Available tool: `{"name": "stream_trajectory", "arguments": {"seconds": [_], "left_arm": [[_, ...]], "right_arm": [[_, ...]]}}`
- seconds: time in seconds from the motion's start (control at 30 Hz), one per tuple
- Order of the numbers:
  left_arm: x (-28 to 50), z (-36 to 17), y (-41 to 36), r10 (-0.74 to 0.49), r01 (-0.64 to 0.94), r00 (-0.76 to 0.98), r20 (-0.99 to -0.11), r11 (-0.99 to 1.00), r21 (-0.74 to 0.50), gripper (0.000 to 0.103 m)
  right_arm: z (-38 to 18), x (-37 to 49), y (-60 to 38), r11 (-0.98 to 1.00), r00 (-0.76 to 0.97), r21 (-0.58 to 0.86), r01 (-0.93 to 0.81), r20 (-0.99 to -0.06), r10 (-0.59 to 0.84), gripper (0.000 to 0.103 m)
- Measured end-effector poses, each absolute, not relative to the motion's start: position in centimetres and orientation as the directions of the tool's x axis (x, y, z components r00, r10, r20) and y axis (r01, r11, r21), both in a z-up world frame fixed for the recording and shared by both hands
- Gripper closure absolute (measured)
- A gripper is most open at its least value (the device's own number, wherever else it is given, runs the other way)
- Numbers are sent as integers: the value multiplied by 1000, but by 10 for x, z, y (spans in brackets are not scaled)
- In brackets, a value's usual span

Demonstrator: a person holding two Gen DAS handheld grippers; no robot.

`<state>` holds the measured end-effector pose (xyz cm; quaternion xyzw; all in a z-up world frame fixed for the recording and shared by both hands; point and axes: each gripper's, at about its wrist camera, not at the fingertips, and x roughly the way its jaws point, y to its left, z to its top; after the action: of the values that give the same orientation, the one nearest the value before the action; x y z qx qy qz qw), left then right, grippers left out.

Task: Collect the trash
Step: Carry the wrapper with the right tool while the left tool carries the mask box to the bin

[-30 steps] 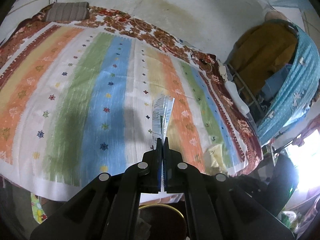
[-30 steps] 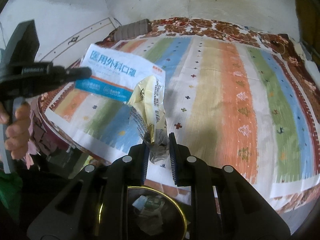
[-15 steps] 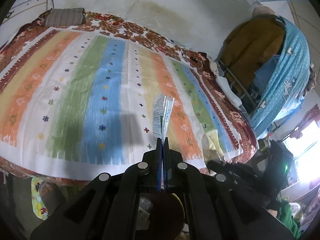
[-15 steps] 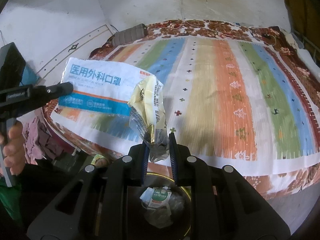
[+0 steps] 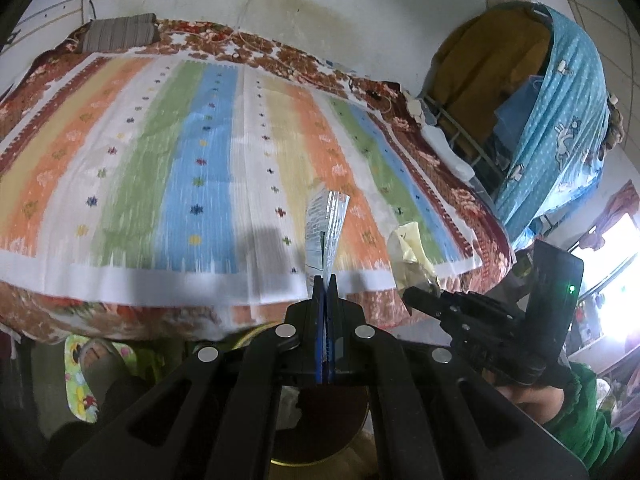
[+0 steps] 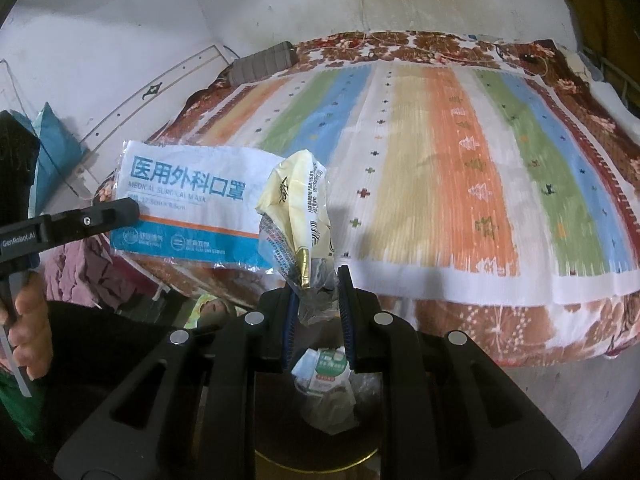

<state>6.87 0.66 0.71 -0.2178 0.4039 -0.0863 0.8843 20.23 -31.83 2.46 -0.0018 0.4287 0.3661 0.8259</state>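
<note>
Left gripper (image 5: 325,284) pinched shut on mask packet (image 6: 180,208); right gripper (image 6: 316,284) narrow, clamping yellow wrapper (image 6: 296,196). Below fingertips, bin (image 6: 320,464): early release risks light plastic drifting outside rim.

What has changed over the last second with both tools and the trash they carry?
Both tools have pulled back from the bed to over its near edge; the bin with trash inside now shows below the right tool. Nothing was taken or dropped: the left tool stays shut on the mask packet, and the right tool stays shut on the crumpled yellow wrapper.
</note>
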Motion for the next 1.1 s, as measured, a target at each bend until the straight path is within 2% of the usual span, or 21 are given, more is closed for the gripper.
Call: {"name": "stream_trajectory", "arguments": {"seconds": [0.4, 0.7, 1.1], "left_arm": [[32, -21, -14, -371, -21, 613, -697, 875, -484, 103], [22, -52, -30, -367, -55, 533, -763, 884, -464, 103], [37, -111, -21, -388, -242, 383, -838, 833, -497, 103]], "right_arm": [[0, 171, -324, 749, 334, 304, -588, -752, 568, 85], [-34, 151, -323, 779, 262, 304, -548, -822, 505, 85], [-82, 152, -312, 822, 128, 307, -480, -902, 412, 84]]}}
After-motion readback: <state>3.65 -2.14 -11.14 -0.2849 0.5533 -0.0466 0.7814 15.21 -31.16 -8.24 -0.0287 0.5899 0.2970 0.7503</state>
